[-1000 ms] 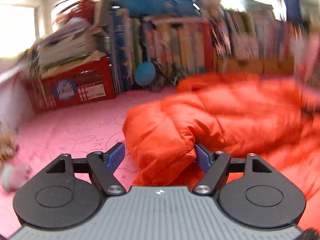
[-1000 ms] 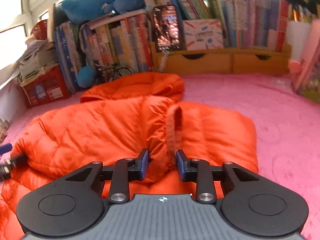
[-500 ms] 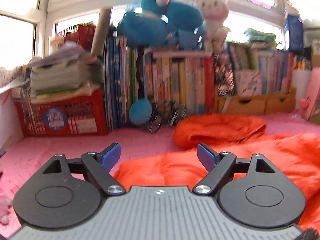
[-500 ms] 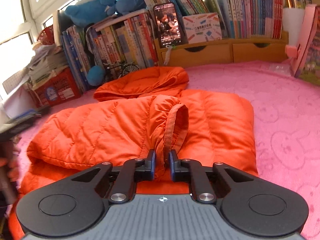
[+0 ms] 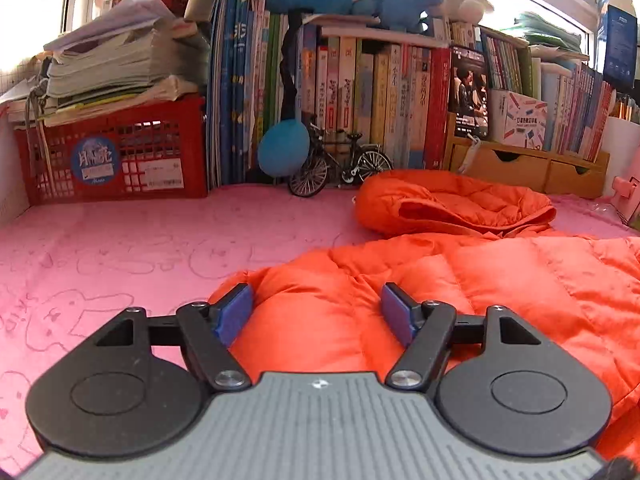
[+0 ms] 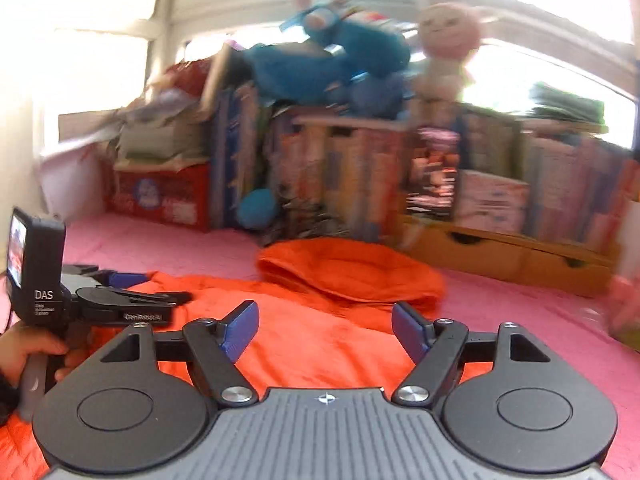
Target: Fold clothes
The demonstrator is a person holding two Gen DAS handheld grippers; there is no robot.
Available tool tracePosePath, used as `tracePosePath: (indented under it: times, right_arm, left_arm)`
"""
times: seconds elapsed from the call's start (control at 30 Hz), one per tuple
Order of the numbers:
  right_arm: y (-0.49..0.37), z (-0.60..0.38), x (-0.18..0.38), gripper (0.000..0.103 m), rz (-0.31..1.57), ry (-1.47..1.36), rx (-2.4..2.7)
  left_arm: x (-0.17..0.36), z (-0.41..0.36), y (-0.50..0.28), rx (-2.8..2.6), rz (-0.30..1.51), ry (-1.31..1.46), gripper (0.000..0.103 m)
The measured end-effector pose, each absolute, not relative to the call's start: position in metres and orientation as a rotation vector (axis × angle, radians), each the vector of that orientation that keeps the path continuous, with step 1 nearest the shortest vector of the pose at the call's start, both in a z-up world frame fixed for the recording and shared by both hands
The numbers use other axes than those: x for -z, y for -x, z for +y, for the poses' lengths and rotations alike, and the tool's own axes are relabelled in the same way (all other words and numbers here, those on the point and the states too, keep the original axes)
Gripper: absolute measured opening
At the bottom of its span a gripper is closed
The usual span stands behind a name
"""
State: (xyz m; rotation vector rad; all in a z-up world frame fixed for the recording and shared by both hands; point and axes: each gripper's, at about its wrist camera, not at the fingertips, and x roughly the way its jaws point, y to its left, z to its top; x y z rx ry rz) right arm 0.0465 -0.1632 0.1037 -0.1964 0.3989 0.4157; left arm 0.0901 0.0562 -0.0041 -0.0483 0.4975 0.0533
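Released from the right gripper is the jacket's cuff, which was pinched between its pads half a second ago; its jaws are now opening, set wide, with nothing pressed between them. That view is smeared, so the gripper seems to be raised above the cloth, though contact cannot be ruled out. The orange down jacket is spread on the pink mat, its hood lying towards the bookshelf. The left gripper is held low over the jacket's near edge, its jaws closing but apart, padding bulging between them ungripped. A hand is seen holding it.
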Motion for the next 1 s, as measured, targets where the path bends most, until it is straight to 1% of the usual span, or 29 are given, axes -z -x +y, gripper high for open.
tracePosePath:
  times: [0.07, 0.2, 0.27, 0.43, 0.6, 0.7, 0.77, 0.9, 0.93, 1.0]
  right_arm:
    - [-0.061, -0.132, -0.093, 0.069, 0.398, 0.293, -0.428]
    - [-0.085, -0.091, -0.069, 0.069, 0.403, 0.46, -0.399]
    - [-0.095, -0.087, -0.054, 0.069, 0.433, 0.506, -0.347]
    - [-0.111, -0.14, -0.035, 0.07, 0.514, 0.405, -0.219]
    - [-0.104, -0.207, -0.026, 0.07, 0.548, 0.378, -0.036]
    - [-0.098, -0.244, -0.021, 0.074, 0.576, 0.312, 0.009]
    - [-0.095, -0.256, -0.021, 0.076, 0.587, 0.282, 0.006]
    - [-0.092, -0.255, -0.026, 0.075, 0.578, 0.274, -0.009]
    - [-0.09, -0.257, -0.03, 0.074, 0.574, 0.247, -0.021]
    - [-0.084, -0.263, -0.043, 0.073, 0.555, 0.142, -0.051]
  left_arm:
    - [0.006, 0.059, -0.092, -0.05, 0.516, 0.061, 0.071]
    - [0.01, 0.059, -0.096, -0.072, 0.558, 0.059, 0.072]
    - [0.012, 0.059, -0.101, -0.096, 0.579, 0.051, 0.073]
    - [0.015, 0.062, -0.106, -0.121, 0.621, 0.056, 0.073]
    - [0.016, 0.064, -0.107, -0.125, 0.63, 0.054, 0.074]
    - [0.016, 0.061, -0.108, -0.118, 0.632, 0.034, 0.075]
    - [0.016, 0.058, -0.108, -0.122, 0.633, 0.014, 0.075]
    - [0.017, 0.06, -0.109, -0.129, 0.638, 0.024, 0.075]
    - [0.017, 0.061, -0.11, -0.129, 0.64, 0.033, 0.075]
    - [0.017, 0.062, -0.11, -0.129, 0.641, 0.038, 0.075]
